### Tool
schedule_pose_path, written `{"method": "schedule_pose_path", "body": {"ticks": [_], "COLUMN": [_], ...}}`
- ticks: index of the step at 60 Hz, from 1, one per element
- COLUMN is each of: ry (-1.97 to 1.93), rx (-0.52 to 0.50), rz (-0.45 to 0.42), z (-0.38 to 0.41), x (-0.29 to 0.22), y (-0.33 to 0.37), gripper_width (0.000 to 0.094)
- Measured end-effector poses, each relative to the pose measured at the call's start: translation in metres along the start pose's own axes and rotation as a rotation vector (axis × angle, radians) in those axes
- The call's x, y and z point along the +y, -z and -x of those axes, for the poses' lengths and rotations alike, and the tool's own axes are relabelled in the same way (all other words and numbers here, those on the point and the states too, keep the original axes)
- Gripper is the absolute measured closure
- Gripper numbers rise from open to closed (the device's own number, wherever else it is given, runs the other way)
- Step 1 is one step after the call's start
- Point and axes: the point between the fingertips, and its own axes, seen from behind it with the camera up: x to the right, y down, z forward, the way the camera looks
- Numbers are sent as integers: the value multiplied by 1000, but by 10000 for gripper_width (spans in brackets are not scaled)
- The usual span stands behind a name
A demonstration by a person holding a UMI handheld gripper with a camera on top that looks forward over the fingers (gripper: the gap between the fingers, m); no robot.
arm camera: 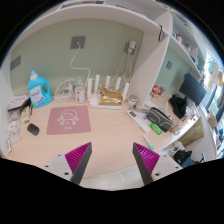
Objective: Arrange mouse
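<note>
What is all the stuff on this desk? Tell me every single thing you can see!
mouse pad: one, pink, flat on the desk beyond the left finger
bottle: one, blue with a pale cap, at the back of the desk, left of the mouse pad
router: one, white with upright antennas, by the wall behind the mouse pad
desk: one, pale wood, L-shaped, running ahead of the fingers and off to the right
monitor: one, dark, on the right wing of the desk
mouse: none that I can pick out
gripper: one, with two magenta pads, fingers open with nothing between them
</note>
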Motion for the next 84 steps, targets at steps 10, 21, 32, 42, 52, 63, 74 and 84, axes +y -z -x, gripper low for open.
{"method": "schedule_pose_path", "body": {"ticks": [10, 21, 32, 42, 52, 63, 74, 84], "ry": [12, 27, 72, 125, 166, 236, 275, 255], "rx": [38, 42, -105, -263, -353, -372, -395, -425], "rz": [-6, -3, 16, -27, -93, -100, -123, -117], "z": [5, 48, 165, 289, 383, 438, 462, 469], "x": [16, 65, 101, 92, 62, 37, 7, -10], "y": [2, 0, -6, -29, -69, -120, -150, -175], "gripper_width": [88, 89, 87, 85, 88, 88, 95, 181]}}
